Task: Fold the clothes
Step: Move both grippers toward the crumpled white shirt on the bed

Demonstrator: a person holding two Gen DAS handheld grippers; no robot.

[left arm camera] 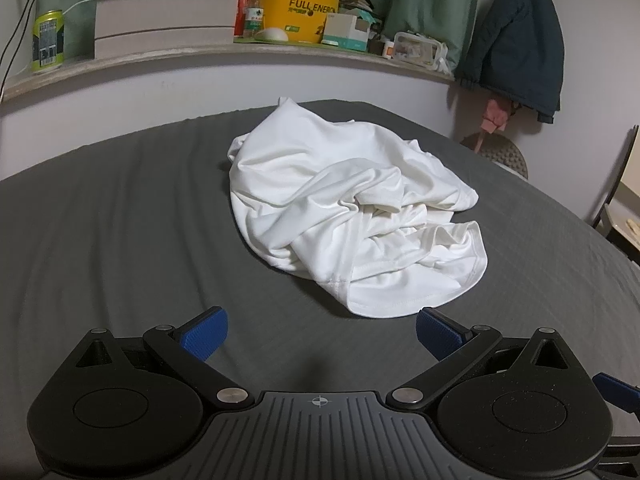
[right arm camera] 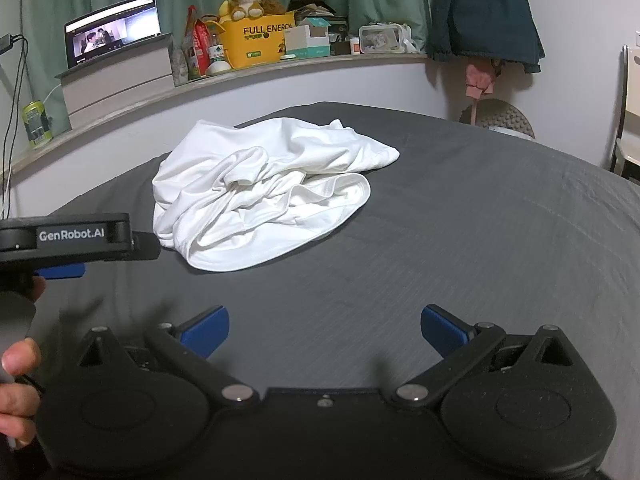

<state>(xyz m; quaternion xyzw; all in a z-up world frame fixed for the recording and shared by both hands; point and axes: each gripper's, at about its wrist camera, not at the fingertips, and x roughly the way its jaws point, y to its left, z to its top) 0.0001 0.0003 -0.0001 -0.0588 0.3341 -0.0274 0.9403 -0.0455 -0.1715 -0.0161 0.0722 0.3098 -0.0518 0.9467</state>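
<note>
A crumpled white T-shirt point(left arm camera: 344, 216) lies in a heap on the dark grey bed sheet point(left arm camera: 120, 220). My left gripper point(left arm camera: 322, 334) is open and empty, its blue pads just short of the shirt's near hem. In the right wrist view the shirt point(right arm camera: 260, 192) lies further off, ahead and to the left. My right gripper point(right arm camera: 324, 332) is open and empty above bare sheet point(right arm camera: 480, 220). The left gripper's body point(right arm camera: 68, 240) shows at the left edge of the right wrist view, held by a hand.
A shelf point(left arm camera: 240, 50) runs along the wall behind the bed with a laptop point(right arm camera: 116, 28), a green can point(left arm camera: 48, 40), a yellow box point(left arm camera: 300, 12) and clutter. A dark jacket point(left arm camera: 516, 40) hangs at the right. A chair point(right arm camera: 628, 112) stands at the right edge.
</note>
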